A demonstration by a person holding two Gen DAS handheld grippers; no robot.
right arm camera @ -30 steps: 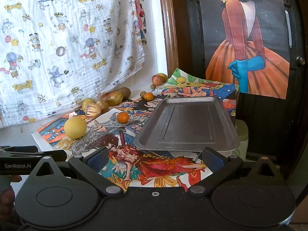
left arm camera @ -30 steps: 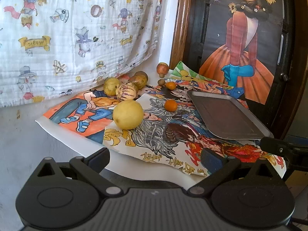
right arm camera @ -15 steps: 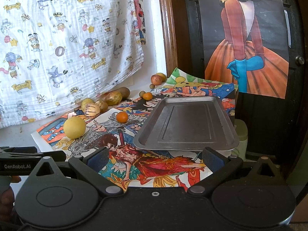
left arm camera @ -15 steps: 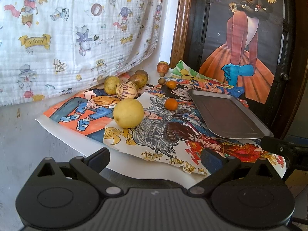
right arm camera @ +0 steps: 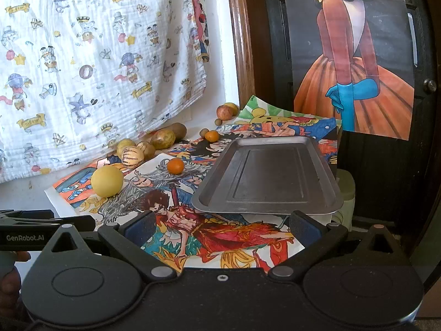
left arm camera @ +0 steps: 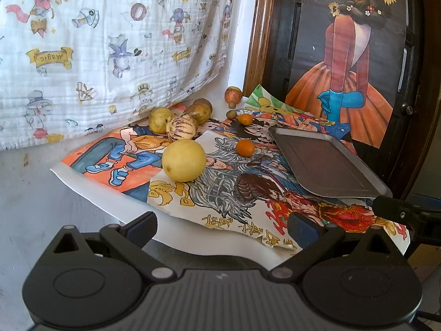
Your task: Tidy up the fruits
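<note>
1. While both claws hang back at the near edge of the desk (left arm camera: pixel 33 182), the fruits lie loose ahead of them on overlapping cartoon posters (left arm camera: pixel 220 193), none of them on the metal tray (right arm camera: pixel 270 176).
2. Nearest to the left claw (left arm camera: pixel 222 224) is a large yellow round fruit (left arm camera: pixel 183 160), ahead of it and slightly to its left side.
3. Beyond that fruit sit a cream melon with purple stripes (left arm camera: pixel 181 128), a yellow-green fruit (left arm camera: pixel 159 120) touching it, and two brownish-green fruits (left arm camera: pixel 199 113) close behind, all grouped near the hanging cloth.
4. One small orange fruit (left arm camera: pixel 245 147) lies ahead of the left claw, between the yellow fruit and the tray; a second small orange fruit (left arm camera: pixel 245 119) lies farther on, just beside a small brown fruit (left arm camera: pixel 231 114).
5. Farthest off, near the wooden door frame (left arm camera: pixel 256 30), stands a reddish apple-like fruit (left arm camera: pixel 233 95) with another tiny brown fruit (left arm camera: pixel 232 105) before it.
6. Directly ahead of the right claw (right arm camera: pixel 222 224) the tray rests on the posters, bare inside, its near rim close to the fingers.
7. Each claw has its fingers spread wide with nothing between them.
8. From the right wrist view, the left claw's body shows at the far left, with part of a hand (right arm camera: pixel 8 278) under it.
9. A printed white cloth (right arm camera: pixel 96 55) hangs behind the fruits, and a painting of a figure in an orange dress (right arm camera: pixel 355 82) hangs on the dark door.
</note>
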